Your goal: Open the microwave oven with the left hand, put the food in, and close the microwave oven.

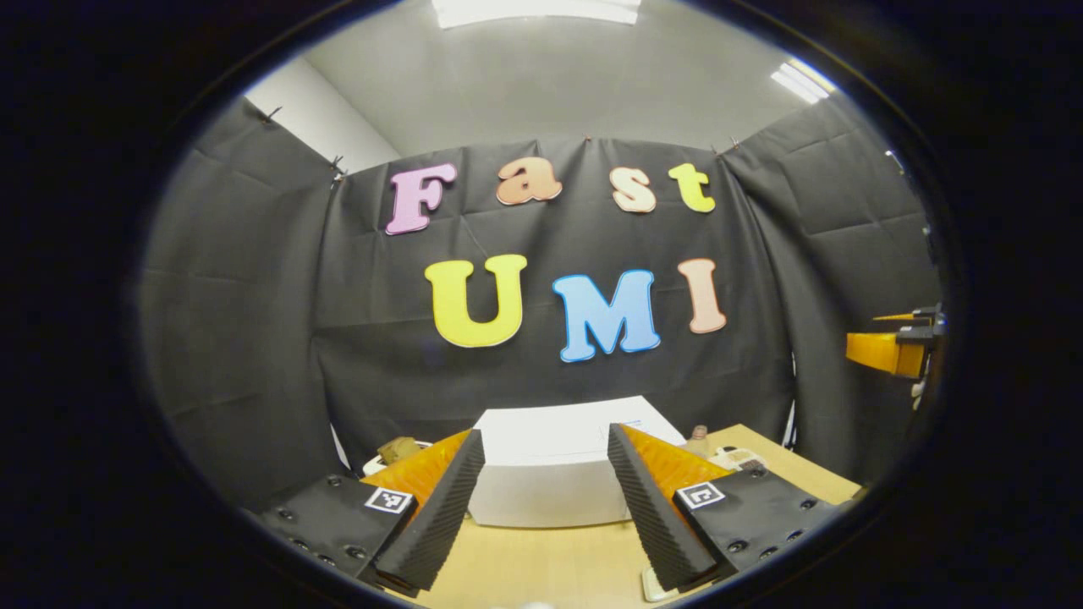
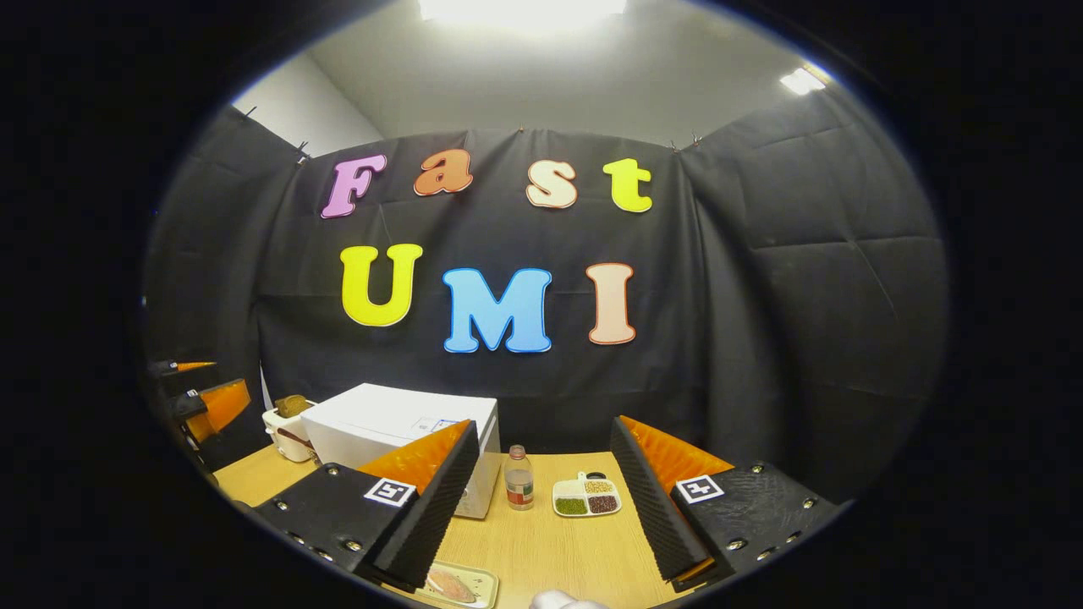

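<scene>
At the bottom of the left gripper view, the left gripper (image 1: 546, 507) is seen as two wedge-shaped fingers (image 1: 440, 516) with ribbed inner faces, mounted on dark textured blocks studded with round screws. A square white fiducial tag (image 1: 388, 499) with a black pattern is fixed on each block. The same build is seen on the right gripper (image 2: 546, 507) at the bottom of the right gripper view: ribbed wedge fingers (image 2: 647, 507), screw-studded dark blocks and one square tag (image 2: 699, 488) per side.

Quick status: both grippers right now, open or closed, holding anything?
Left gripper: open, holding nothing, facing the white box-shaped microwave oven.
Right gripper: open, holding nothing.
</scene>
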Action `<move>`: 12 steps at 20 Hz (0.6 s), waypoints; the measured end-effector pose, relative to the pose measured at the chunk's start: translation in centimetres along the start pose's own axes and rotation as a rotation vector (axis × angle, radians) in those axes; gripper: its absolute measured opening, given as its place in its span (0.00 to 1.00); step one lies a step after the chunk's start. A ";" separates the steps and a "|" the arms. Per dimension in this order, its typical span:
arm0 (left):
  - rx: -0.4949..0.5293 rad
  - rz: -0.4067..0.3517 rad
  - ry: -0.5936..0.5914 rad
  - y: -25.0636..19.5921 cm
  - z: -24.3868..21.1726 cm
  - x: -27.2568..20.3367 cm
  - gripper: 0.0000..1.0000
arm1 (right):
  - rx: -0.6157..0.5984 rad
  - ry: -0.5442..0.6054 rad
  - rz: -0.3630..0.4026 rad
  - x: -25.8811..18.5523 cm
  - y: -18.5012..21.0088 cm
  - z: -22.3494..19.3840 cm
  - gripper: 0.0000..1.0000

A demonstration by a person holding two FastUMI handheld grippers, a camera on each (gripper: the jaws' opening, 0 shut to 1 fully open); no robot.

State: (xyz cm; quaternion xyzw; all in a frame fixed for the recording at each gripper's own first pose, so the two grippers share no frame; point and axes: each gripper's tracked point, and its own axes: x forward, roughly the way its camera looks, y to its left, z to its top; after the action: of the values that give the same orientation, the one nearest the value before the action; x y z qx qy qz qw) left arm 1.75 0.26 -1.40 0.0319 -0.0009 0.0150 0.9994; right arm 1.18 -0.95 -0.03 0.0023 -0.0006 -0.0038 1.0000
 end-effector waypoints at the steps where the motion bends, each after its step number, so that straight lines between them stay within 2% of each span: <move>1: 0.008 -0.005 0.001 -0.4 -0.5 0.1 0.97 | -0.001 -0.002 0.002 0.0 0.0 0.0 0.96; 2: 0.015 -0.011 0.002 -0.8 -1.2 0.5 0.96 | 0.000 -0.008 0.002 -0.1 0.0 0.4 0.93; 7: -0.008 -0.050 0.042 -4.2 -6.6 2.7 0.95 | -0.013 -0.021 -0.012 -0.4 -1.0 2.3 0.96; 9: 0.008 -0.057 0.050 -5.7 -8.9 3.7 1.00 | -0.025 -0.017 -0.024 -0.6 -1.6 2.8 0.96; 10: 0.023 -0.075 0.055 -6.9 -10.1 4.3 1.00 | -0.037 -0.015 -0.037 -0.7 -2.0 3.1 0.96; 11: 0.038 -0.094 0.059 -8.3 -11.3 4.8 0.95 | -0.048 -0.012 -0.047 -0.9 -2.5 3.2 0.96; 12: 0.043 -0.108 0.061 -9.5 -12.4 5.6 0.98 | -0.048 -0.007 -0.049 -1.1 -2.7 3.5 0.96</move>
State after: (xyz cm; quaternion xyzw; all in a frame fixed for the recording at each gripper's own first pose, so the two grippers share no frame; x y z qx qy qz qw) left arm 7.60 -8.28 -14.34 0.0531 0.0315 -0.0383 0.9974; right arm 0.05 -3.64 3.41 -0.0219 -0.0040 -0.0282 0.9994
